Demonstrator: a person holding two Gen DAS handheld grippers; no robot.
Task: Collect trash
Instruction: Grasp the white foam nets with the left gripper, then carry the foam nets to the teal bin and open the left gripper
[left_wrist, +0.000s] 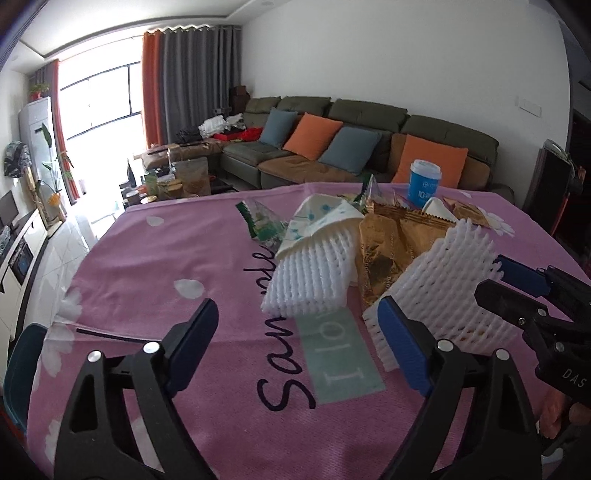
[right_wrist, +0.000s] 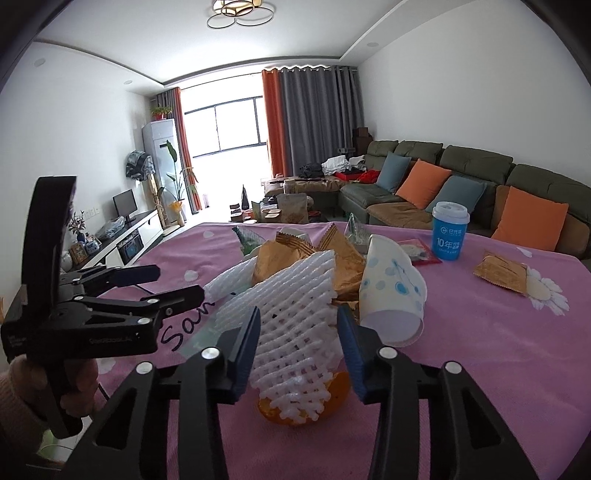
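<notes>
Foam net sleeve between right gripper pads — not pinched.
Light, squashy, springy — grip mid-body; left gripper gapes beside it.

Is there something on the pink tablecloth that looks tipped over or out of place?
Yes. The dotted paper cup lies on its side against the heap of wrappers, mouth facing the camera, while the blue cup behind it stands upright. An orange peel sits under the foam net.

foam nets: two white mesh sleeves, lying tilted in the pile
wrappers: crumpled gold foil between the nets
paper cup: white, blue-dotted, tipped on its side
blue cup: lidded, upright, apart
</notes>
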